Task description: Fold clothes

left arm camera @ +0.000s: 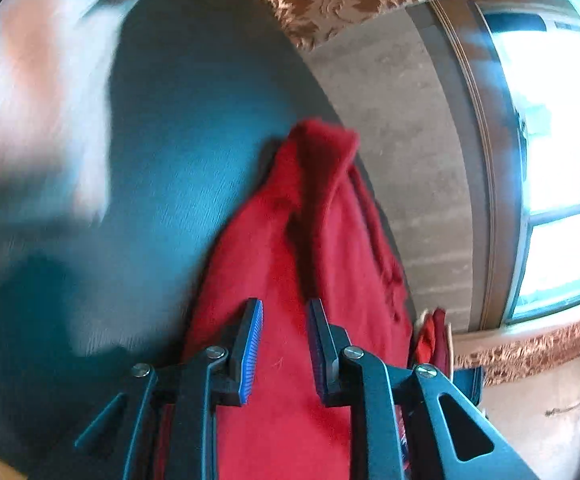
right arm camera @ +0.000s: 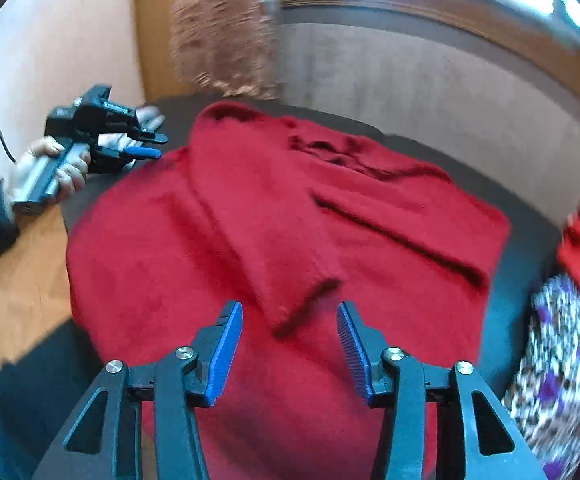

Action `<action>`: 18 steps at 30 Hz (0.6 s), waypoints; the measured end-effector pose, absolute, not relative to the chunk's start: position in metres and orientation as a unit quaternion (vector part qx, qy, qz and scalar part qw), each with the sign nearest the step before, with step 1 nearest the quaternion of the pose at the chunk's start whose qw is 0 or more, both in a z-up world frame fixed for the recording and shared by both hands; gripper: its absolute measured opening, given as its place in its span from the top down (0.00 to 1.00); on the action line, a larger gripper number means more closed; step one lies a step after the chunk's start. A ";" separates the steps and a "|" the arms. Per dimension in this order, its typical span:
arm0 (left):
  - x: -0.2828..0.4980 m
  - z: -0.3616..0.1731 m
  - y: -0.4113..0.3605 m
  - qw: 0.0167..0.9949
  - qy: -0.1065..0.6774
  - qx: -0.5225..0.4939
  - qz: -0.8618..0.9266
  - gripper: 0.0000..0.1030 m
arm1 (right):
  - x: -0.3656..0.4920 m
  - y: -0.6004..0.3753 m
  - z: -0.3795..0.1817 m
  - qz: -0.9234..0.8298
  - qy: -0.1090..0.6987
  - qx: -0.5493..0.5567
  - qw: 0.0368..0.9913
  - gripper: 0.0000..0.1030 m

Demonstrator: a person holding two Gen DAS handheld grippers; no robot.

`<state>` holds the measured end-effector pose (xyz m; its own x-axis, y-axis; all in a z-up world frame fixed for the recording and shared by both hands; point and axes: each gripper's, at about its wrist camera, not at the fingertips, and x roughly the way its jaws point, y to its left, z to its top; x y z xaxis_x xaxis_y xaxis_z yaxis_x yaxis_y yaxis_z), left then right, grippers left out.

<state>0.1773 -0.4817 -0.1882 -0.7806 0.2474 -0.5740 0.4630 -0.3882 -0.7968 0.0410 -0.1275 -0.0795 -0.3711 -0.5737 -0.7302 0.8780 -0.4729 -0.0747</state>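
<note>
A red knitted sweater [right arm camera: 390, 280] lies spread over a dark table [right arm camera: 526, 248]. One sleeve [right arm camera: 250, 208] is folded across the body, and its cuff ends just beyond my right gripper [right arm camera: 289, 305]. That gripper hovers above the sweater, open, with nothing between its blue pads. In the left wrist view the left gripper [left arm camera: 285, 304] hangs over the sweater [left arm camera: 310, 220] near the table [left arm camera: 190, 120] edge, its jaws a little apart and gripping nothing. The right wrist view shows the left gripper [right arm camera: 156, 145] at the sweater's far left corner, held in a person's hand [right arm camera: 50, 168].
A pile of other clothes [right arm camera: 562, 352], patterned purple-white and red, sits at the table's right end. A brown patterned curtain [right arm camera: 222, 32] and a wall stand behind the table, with a bright window [left arm camera: 562, 120] beside them. Wooden floor [right arm camera: 18, 280] shows left. A blurred pale shape [left arm camera: 38, 80] fills the upper left.
</note>
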 end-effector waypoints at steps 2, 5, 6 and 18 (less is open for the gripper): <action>0.186 -0.187 -0.468 0.064 0.531 0.329 -0.778 0.79 | 0.030 -0.140 -0.089 -0.783 0.220 0.362 0.455 0.52; 0.189 -0.182 -0.447 0.057 0.485 0.346 -0.801 0.78 | 0.011 -0.148 -0.105 -0.768 0.163 0.429 0.446 0.52; 0.187 -0.182 -0.441 0.053 0.472 0.353 -0.806 0.78 | 0.005 -0.147 -0.110 -0.764 0.139 0.447 0.445 0.52; 0.174 -0.182 -0.426 0.042 0.444 0.373 -0.813 0.76 | -0.047 -0.109 -0.114 -0.676 -0.222 0.488 0.506 0.91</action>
<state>0.1743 -0.4256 -0.1823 -0.7186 0.2629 -0.6438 0.3997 -0.6014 -0.6918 -0.0474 -0.1092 -0.1142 -0.0124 -0.9006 -0.4344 0.4666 -0.3895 0.7941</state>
